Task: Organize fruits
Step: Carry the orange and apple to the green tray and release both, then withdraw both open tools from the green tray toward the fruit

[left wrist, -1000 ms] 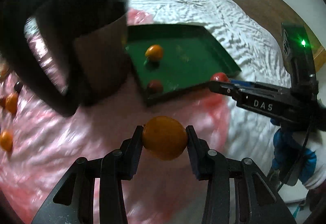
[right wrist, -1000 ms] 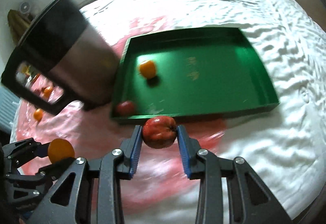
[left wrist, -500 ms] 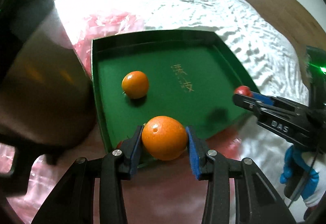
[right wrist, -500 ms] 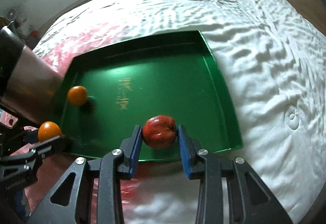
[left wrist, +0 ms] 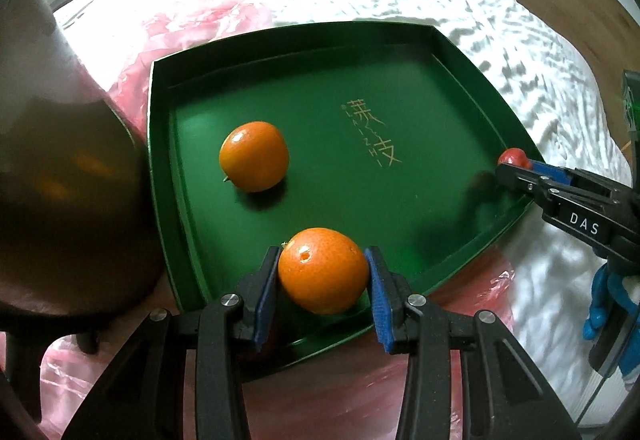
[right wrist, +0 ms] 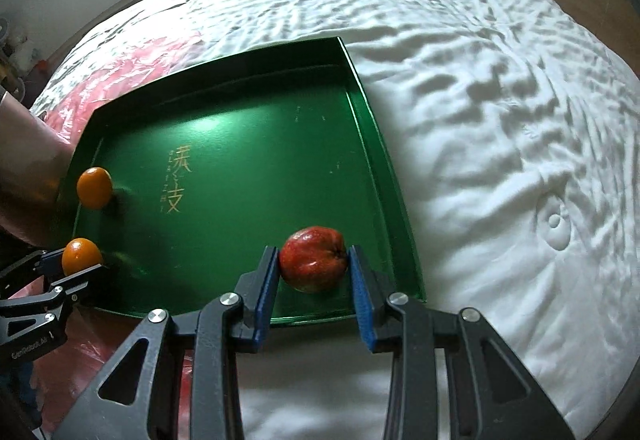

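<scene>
Orange (left wrist: 323, 270) pinched at its widest girth between the blue pads (left wrist: 265, 296) of the left gripper (left wrist: 323, 280), held over the near edge of the green tray (left wrist: 460, 64). Rind firm but slightly yielding, dimpled and fairly grippy; light, round, prone to rolling once released. Best taken across the equator, as here. Red apple (right wrist: 313, 263) likewise caught between the pads of the right gripper (right wrist: 314, 272), left pad touching, right pad at or just off the skin; contact there unclear. Skin smooth, waxy, likely slipperier and bruisable; moderate squeeze advisable. Held above the tray's near right corner. Second orange (left wrist: 254, 156) resting loose on the tray floor, well apart from both. Tray lying on a white bedsheet (right wrist: 500, 100) over pink plastic film (left wrist: 192, 24). Dark metallic vessel (left wrist: 60, 160) just beside the tray's left rim.
</scene>
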